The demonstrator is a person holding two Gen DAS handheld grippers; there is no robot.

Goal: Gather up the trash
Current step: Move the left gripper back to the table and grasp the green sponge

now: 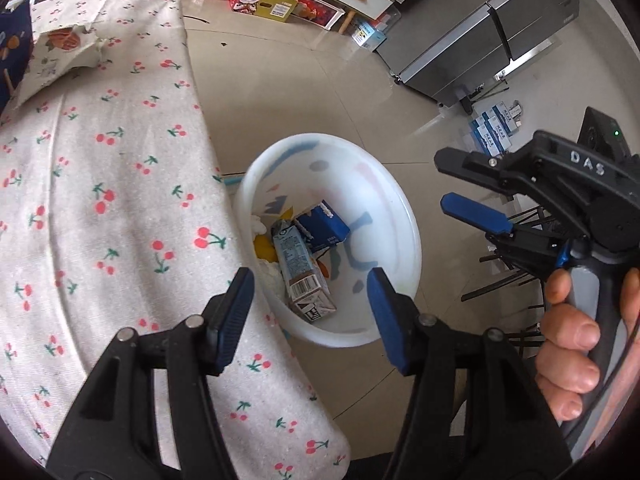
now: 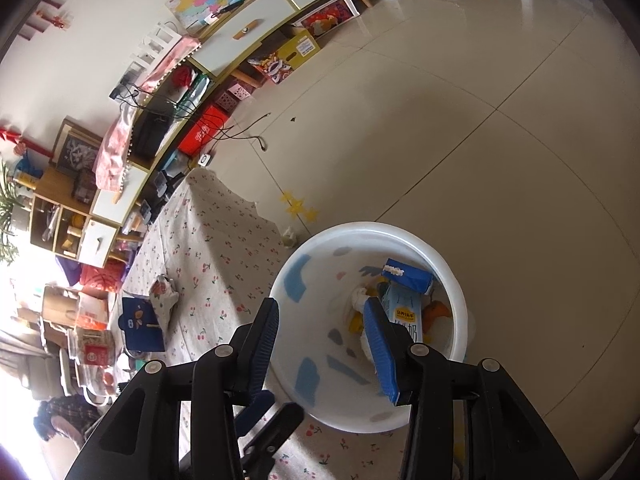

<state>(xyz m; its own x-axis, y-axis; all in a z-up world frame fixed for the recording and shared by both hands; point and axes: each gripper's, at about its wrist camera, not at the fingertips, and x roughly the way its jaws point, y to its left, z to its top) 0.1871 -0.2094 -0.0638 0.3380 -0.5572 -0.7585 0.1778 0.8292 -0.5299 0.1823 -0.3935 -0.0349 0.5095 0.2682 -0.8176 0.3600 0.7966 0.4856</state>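
Both the left gripper and the right gripper hung released and empty above the round white plastic bin beside the cherry-print tablecloth, where a pale blue milk carton and a dark blue carton lay among crumpled scraps.

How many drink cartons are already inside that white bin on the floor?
2. A light blue carton leans upright in the middle of the white bin; a dark blue carton lies behind it. Crumpled trash beside them may hide more.
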